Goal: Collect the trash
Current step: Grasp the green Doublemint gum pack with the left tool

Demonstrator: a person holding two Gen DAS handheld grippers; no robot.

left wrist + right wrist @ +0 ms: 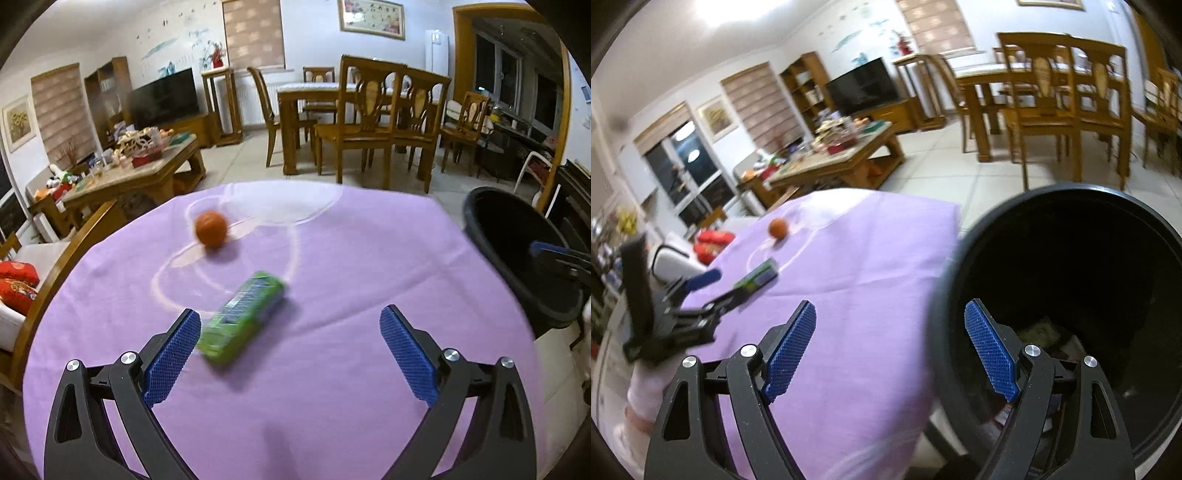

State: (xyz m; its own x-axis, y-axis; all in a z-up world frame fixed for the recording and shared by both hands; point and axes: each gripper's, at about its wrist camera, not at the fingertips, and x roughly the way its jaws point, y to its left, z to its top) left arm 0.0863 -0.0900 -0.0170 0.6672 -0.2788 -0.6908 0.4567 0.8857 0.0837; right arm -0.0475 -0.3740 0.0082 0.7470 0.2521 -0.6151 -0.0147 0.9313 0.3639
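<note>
Left gripper (pixel 290 328): jaws spread wide, nothing clamped; the blue pads are seen low over the surface (pixel 332 387), which is covered by a purple cloth with faint white ring marks. A green packet (pixel 242 319) lies flat on the cloth just ahead of the left pad, close to it; contact cannot be told because of blur. Blue print is visible on the packet, but no brand or lettering can be read. Further along the cloth an orange round object (pixel 211 229) is seen, well apart from the packet. Right gripper (pixel 890 332): jaws also apart and empty, held over the surface edge, with one pad over the cloth and the other over the mouth of a black bin (pixel 1071 236) standing beside the surface. Some scraps are visible in the bin's bottom, too dark to identify. Beyond: tiled floor, a cluttered wooden coffee table (pixel 147 173), a dark TV (pixel 164 96), a wooden dining set (pixel 369 122), blinds, and framed pictures on white walls.
</note>
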